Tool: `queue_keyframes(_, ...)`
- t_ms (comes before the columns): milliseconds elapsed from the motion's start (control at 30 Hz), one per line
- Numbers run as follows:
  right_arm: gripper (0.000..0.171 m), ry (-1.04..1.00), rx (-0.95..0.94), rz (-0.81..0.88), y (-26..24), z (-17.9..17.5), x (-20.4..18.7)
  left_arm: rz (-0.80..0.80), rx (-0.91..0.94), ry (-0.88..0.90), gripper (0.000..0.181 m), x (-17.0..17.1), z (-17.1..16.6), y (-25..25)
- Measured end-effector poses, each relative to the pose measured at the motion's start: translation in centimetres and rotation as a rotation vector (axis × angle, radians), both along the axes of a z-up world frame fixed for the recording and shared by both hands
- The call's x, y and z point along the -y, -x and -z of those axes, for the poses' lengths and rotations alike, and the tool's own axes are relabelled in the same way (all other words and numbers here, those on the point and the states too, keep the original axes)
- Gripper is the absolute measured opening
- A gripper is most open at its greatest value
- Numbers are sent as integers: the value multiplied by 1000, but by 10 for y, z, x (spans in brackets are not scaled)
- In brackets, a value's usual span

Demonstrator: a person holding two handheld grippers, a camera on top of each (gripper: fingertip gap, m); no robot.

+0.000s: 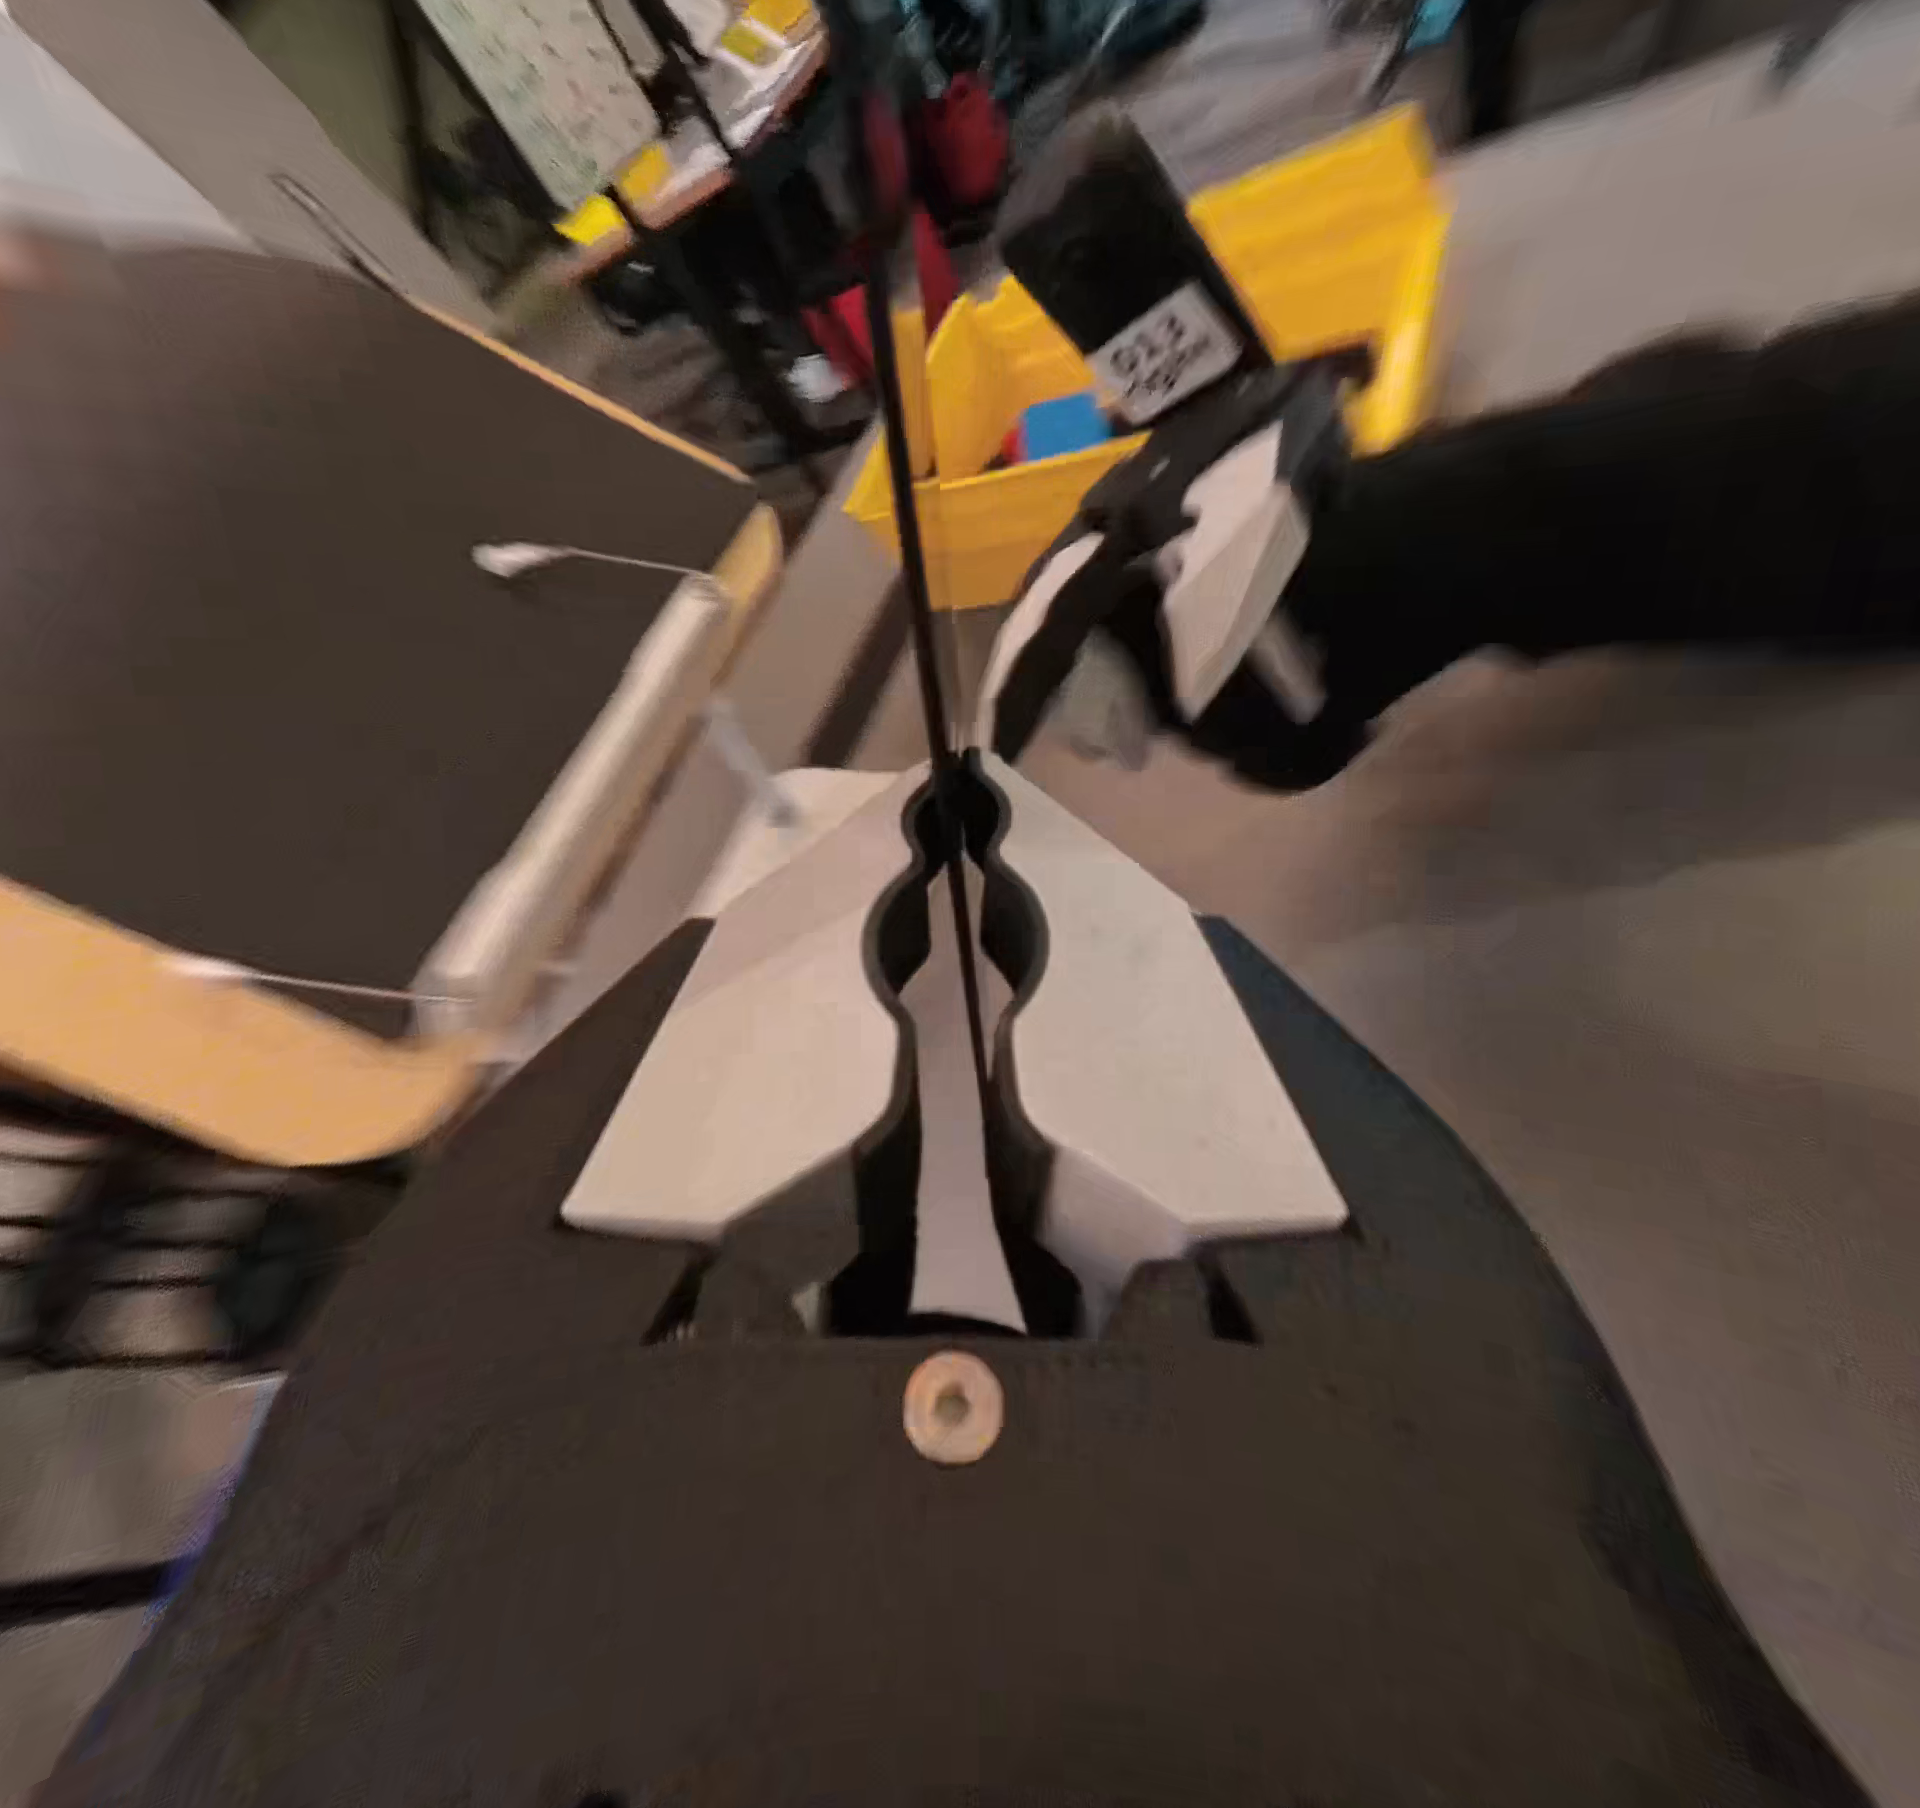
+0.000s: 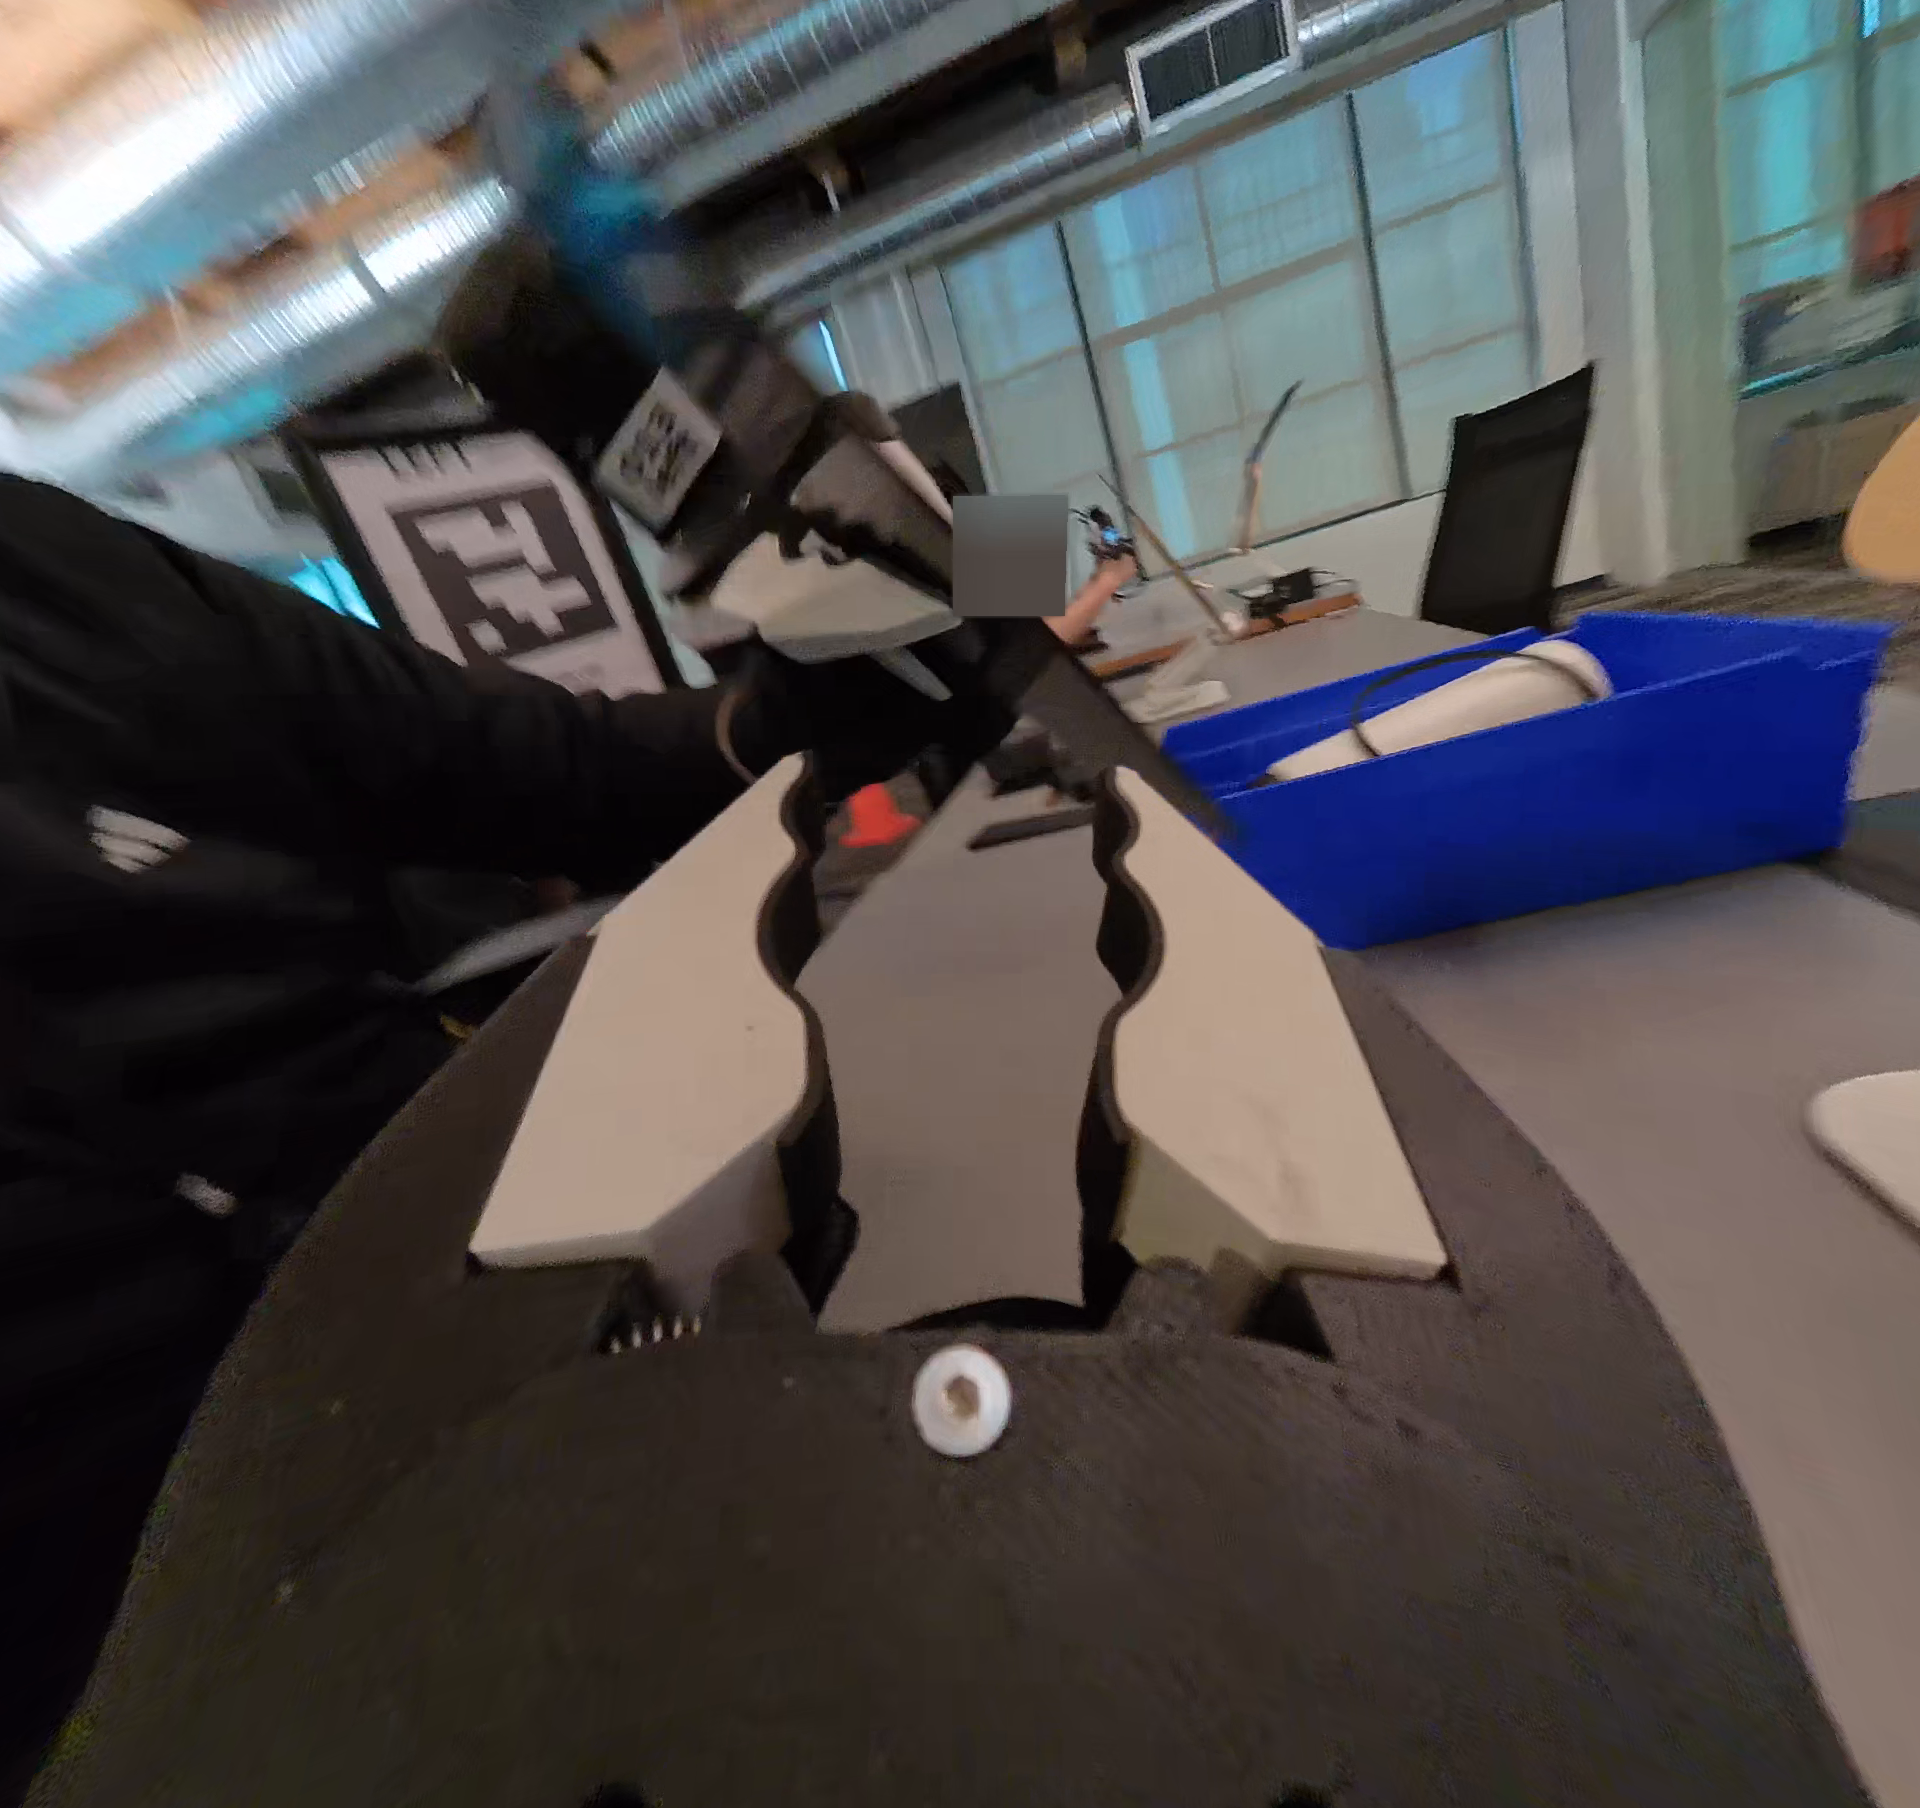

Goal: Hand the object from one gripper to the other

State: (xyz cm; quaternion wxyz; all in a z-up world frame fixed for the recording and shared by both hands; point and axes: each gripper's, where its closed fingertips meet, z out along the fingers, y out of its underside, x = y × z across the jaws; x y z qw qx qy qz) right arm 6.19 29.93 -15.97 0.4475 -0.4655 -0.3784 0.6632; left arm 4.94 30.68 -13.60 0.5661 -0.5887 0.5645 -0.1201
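Note:
My left gripper (image 1: pixel 961 773) is shut on a thin black strip (image 1: pixel 914 511), seen edge-on and rising from the fingertips towards the top of the view. The right gripper (image 1: pixel 1096 719), held by a black-sleeved arm, shows open just right of the strip, its near fingertip close to my left tips. In the right wrist view my right gripper (image 2: pixel 958 776) is open and empty. The left gripper (image 2: pixel 925 553) is up and to the left, holding the black strip (image 2: pixel 1153 761), which slants down just past my right fingertip. The views are blurred.
A yellow bin (image 1: pixel 1320 231) with coloured blocks stands behind the grippers. A blue bin (image 2: pixel 1558 802) holding a white object and a cable sits on the grey table (image 2: pixel 1558 1031). A dark wood-edged board (image 1: pixel 312 563) is at the left. A black chair (image 2: pixel 1507 511) stands farther back.

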Motion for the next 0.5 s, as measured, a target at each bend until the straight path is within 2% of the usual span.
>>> queue_keyframes(67,54,117,-55,-80,-8,0,-4,-21,-178,-275,0,-5,-3,6)
queue_keyframes(133,52,200,-89,-126,-15,2,-9,-23,-307,-473,0,-6,-10,8)
queue_keyframes(233,51,279,-136,-225,-22,0,-6,-1,-613,-843,0,-8,-9,12)
queue_keyframes(400,55,305,-117,-339,-19,0,11,102,-869,-1080,0,-11,6,15)
queue_keyframes(500,46,279,-76,-361,-8,1,22,151,-926,-1125,0,-7,6,13)
